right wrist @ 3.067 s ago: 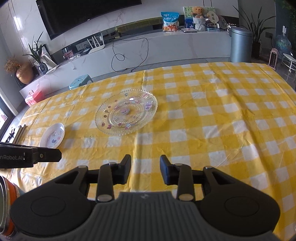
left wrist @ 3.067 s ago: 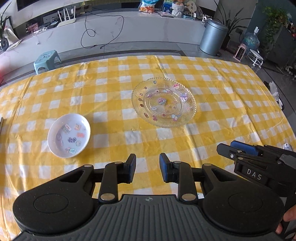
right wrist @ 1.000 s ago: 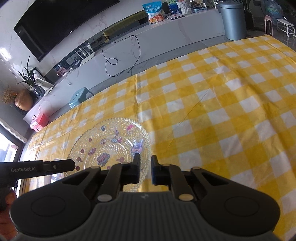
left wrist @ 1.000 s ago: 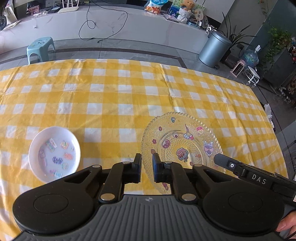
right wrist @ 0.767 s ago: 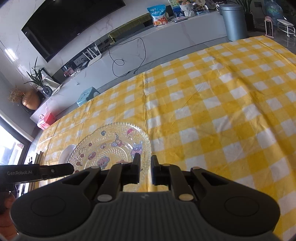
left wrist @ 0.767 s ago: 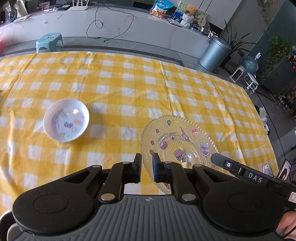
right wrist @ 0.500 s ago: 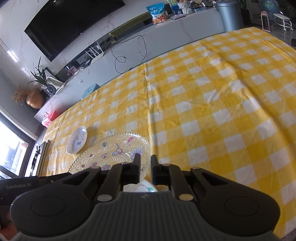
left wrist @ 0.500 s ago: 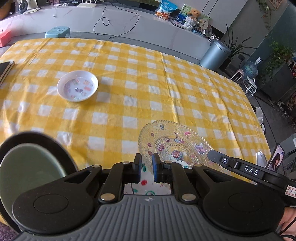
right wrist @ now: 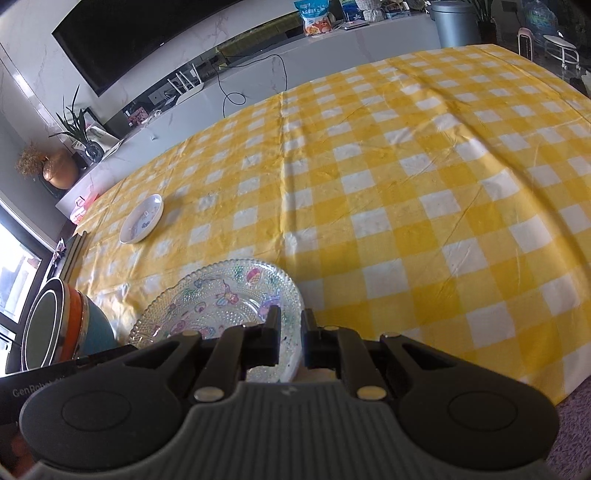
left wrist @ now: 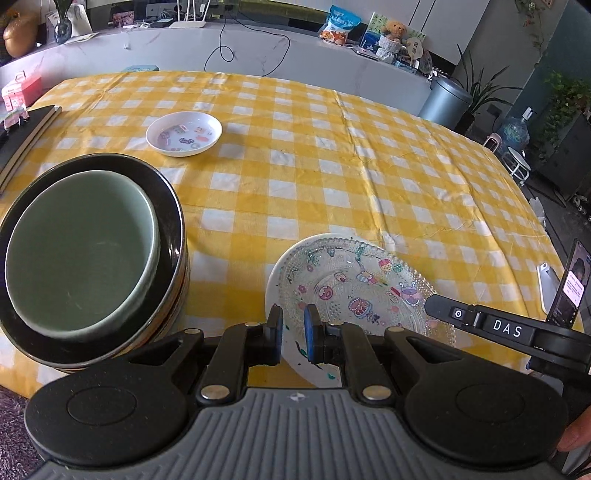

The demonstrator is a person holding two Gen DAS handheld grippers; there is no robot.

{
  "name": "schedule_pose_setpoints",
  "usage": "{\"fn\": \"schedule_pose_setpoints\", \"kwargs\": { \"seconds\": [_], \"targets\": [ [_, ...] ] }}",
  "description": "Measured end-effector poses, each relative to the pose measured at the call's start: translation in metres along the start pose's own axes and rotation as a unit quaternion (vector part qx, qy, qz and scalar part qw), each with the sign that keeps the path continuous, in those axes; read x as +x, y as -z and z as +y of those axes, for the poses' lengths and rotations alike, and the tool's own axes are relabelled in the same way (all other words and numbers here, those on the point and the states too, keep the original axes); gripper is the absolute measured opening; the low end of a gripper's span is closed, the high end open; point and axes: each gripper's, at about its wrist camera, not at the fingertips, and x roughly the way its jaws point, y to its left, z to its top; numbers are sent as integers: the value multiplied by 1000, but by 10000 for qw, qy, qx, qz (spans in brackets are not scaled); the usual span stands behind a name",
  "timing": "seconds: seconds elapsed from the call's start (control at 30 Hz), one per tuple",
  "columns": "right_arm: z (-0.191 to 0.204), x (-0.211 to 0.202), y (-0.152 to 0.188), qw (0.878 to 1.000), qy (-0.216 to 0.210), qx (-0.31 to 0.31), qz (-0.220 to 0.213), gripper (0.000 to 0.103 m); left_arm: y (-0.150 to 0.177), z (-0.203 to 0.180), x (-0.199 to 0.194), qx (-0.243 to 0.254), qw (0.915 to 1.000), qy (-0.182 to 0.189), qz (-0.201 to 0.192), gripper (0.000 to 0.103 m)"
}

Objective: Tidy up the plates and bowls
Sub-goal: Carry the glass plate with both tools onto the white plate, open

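- Living room backdrop: long white marble-look counter [left wrist: 258, 55], dark TV panel [right wrist: 155, 33], grey bin [left wrist: 445, 101], plants. Work surface is a table under a yellow-and-white checked cloth [left wrist: 332, 177], creased in places.
- Glass plate [left wrist: 354, 291]: clear, round, beaded texture with a scalloped rim, cartoon stickers across it. It sits at the near table edge over a plain white plate [left wrist: 275, 291], of which only a crescent shows on the left.
- My left gripper [left wrist: 293, 332] is clamped on the near-left rim of the glass plate; my right gripper [right wrist: 287, 332] is clamped on its near-right rim. Both sets of pads nearly together, only the thin rim between.
- Can't tell whether the glass plate is resting on the white one or just above it; the contact is hidden behind my grippers.
- Small white dish [left wrist: 184, 133] with printed stickers lies far left on the cloth, well apart.
- Bowl stack just left of the plates: matte green bowl [left wrist: 81, 254] nested in a glossy black-rimmed bowl [left wrist: 173, 221]. The right wrist view shows orange and teal layers below; the base is cut off.
- Dark flat slab at the far left edge, cropped, unidentifiable.
- Both grippers pitched steeply down toward the table. Fingertip of my right hand [left wrist: 574, 435] visible at frame edge.
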Motion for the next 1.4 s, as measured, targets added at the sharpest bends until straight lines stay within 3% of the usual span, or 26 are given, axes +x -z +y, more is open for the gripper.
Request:
{"fn": "schedule_pose_setpoints", "kwargs": {
  "seconds": [0.6,1.4],
  "targets": [
    [15,10,4,9985,358,-371,-155,9,15,7,10,-62,9998,34,-204,13],
    [26,15,5,9950,655,-749,-98,9,15,6,16,-53,10000,-25,44,12]
  ]
}}
